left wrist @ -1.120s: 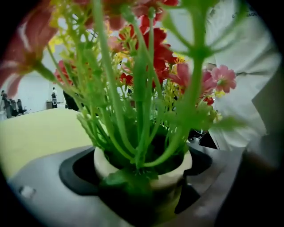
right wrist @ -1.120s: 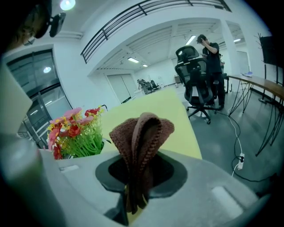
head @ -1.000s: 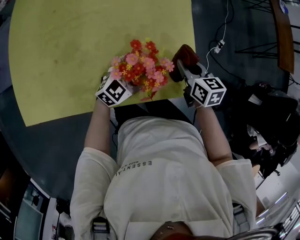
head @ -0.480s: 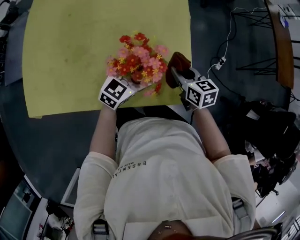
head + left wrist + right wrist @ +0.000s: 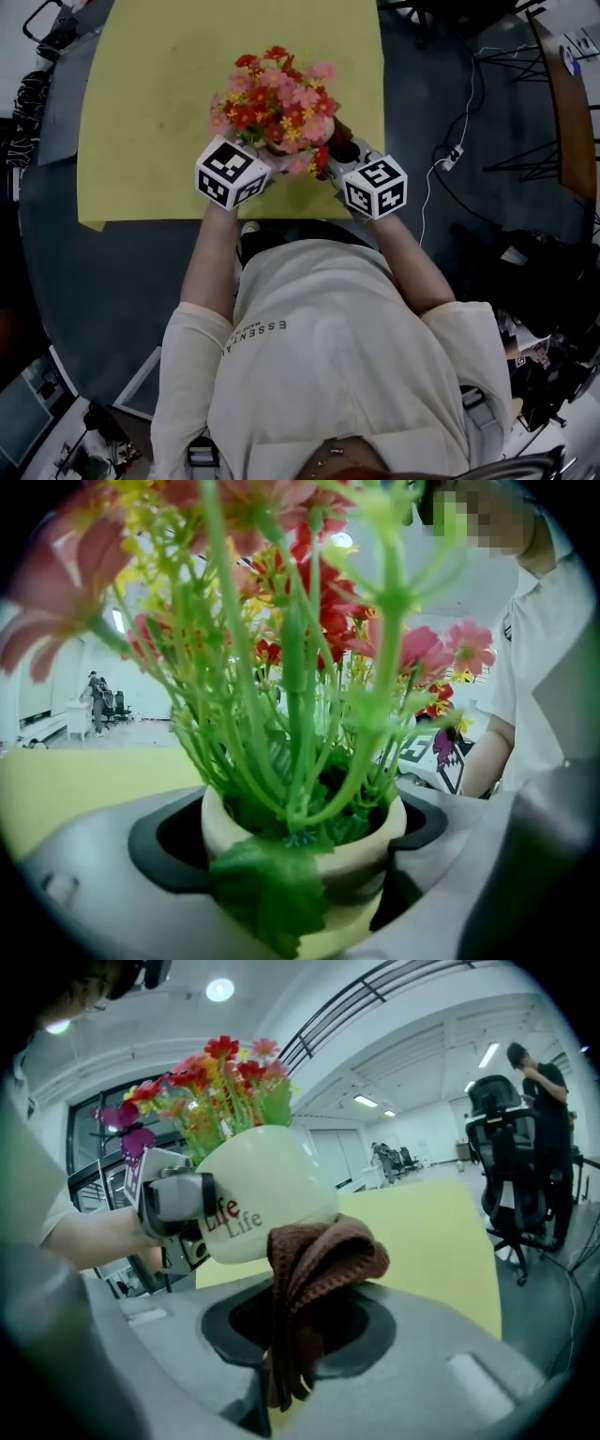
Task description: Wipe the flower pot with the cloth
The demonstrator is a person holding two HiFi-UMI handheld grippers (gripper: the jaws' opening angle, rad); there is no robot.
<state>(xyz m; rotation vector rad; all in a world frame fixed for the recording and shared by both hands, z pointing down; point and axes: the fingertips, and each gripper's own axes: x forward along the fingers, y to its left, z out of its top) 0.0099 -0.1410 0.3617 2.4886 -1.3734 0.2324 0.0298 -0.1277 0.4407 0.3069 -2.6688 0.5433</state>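
Observation:
A cream flower pot (image 5: 356, 850) full of red and pink artificial flowers (image 5: 277, 98) is tilted over the near edge of the yellow-green table (image 5: 150, 103). My left gripper (image 5: 300, 860) is shut on the pot's rim, and its marker cube (image 5: 232, 173) sits left of the flowers. In the right gripper view the pot (image 5: 267, 1194) shows red and grey lettering on its rounded side. My right gripper (image 5: 295, 1335) is shut on a folded brown cloth (image 5: 319, 1260), whose top presses against the pot's side. From the head view the cloth (image 5: 338, 133) peeks out beside the flowers.
Dark floor surrounds the table, with cables and a plug (image 5: 457, 150) to the right. A wooden surface (image 5: 562, 84) stands at the far right. An office chair (image 5: 511, 1162) and a standing person (image 5: 539, 1072) are beyond the table's far end.
The right gripper has moved left with the cloth, from clear of the flowers to against the pot. Both grippers and the pot sit closer together.

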